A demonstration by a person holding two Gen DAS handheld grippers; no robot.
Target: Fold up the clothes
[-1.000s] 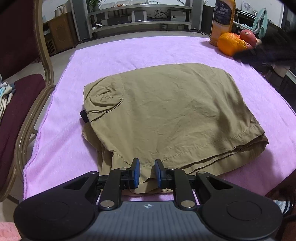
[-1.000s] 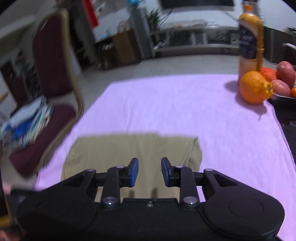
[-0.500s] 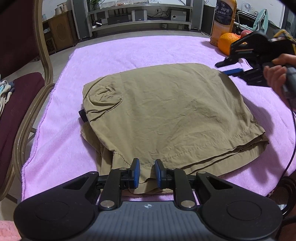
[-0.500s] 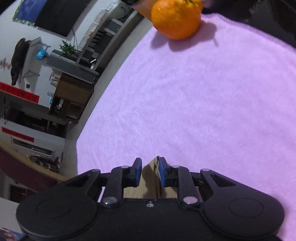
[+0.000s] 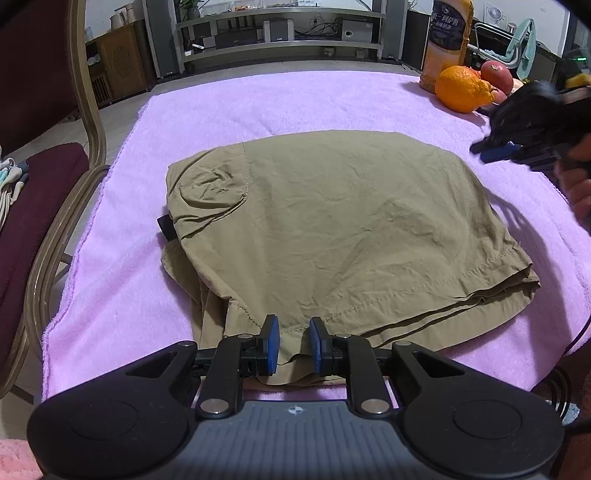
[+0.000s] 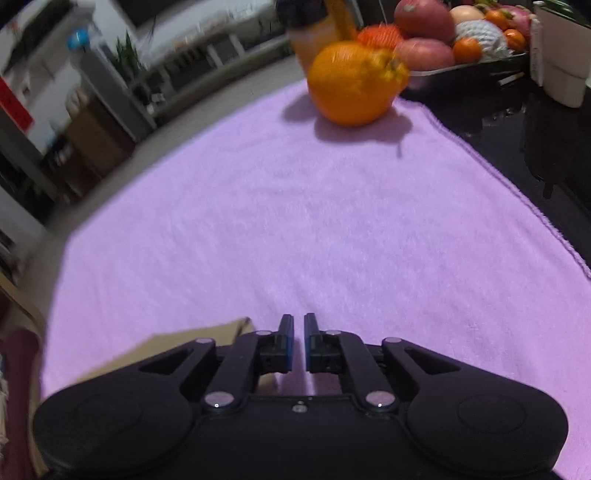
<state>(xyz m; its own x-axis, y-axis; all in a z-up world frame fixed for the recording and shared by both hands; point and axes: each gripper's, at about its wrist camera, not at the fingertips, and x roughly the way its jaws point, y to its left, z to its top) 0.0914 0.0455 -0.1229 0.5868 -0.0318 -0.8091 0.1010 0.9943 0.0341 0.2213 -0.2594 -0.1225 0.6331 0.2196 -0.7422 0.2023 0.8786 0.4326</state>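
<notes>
Folded khaki shorts [image 5: 332, 229] lie on a pink towel [image 5: 295, 99]. My left gripper [image 5: 293, 343] stands at the shorts' near hem, its jaws a little apart. The hem lies flat between the fingers and the pads do not visibly press on it, so it is open. At the right edge of the left wrist view, a hand [image 5: 580, 184] holds my right gripper [image 5: 495, 151] just off the shorts' far right corner. In the right wrist view, the right gripper [image 6: 299, 339] is nearly shut with only towel [image 6: 295, 221] showing in the slit. A khaki corner [image 6: 207, 336] lies to its left.
A large orange [image 5: 461, 88] and a juice bottle [image 5: 447, 33] stand at the towel's far right corner. A tray of fruit [image 6: 472, 62] and a white container [image 6: 561, 74] sit beyond the towel's right edge. A maroon chair [image 5: 44, 206] stands at the left.
The right gripper came in from the right, sank toward the shorts' far right corner, rolled back to level, and its jaws narrowed. The left gripper and the shorts stayed put.
</notes>
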